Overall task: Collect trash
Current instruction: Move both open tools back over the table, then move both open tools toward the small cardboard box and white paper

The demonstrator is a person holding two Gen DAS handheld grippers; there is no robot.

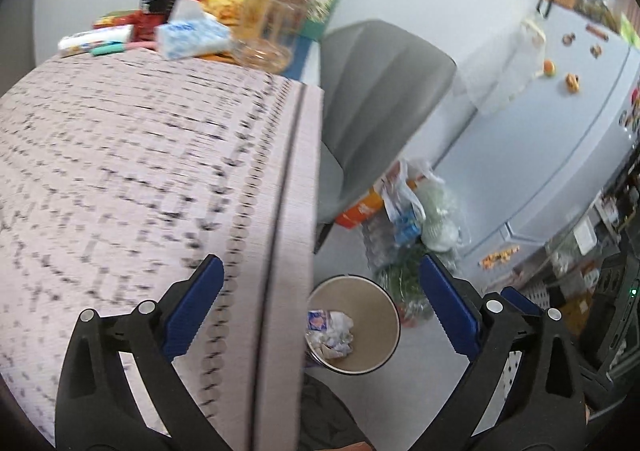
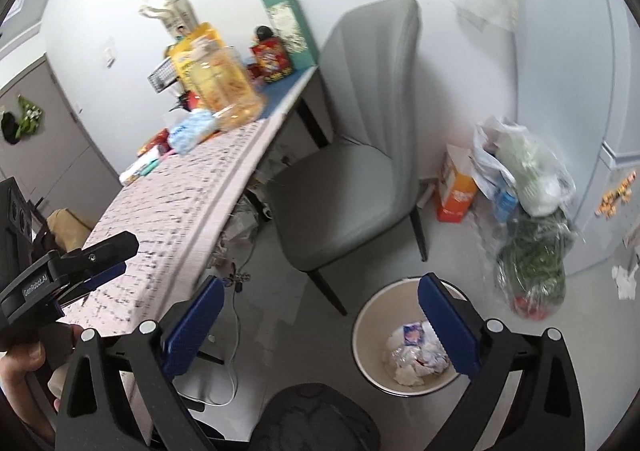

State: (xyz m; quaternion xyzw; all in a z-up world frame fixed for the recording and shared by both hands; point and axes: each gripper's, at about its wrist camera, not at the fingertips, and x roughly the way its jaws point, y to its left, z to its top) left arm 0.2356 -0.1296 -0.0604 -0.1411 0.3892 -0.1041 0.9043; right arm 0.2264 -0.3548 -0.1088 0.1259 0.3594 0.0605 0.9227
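A round beige trash bin stands on the floor beside the table's edge. It holds crumpled white paper and wrappers. It also shows in the right wrist view with the same trash inside. My left gripper is open and empty, over the table edge and above the bin. My right gripper is open and empty, above the floor just left of the bin. The left gripper also shows from the side in the right wrist view, over the table.
A table with a pink patterned cloth carries snack bags, a plastic jar and a tissue pack at its far end. A grey chair stands by it. Plastic bags and an orange box sit by the fridge.
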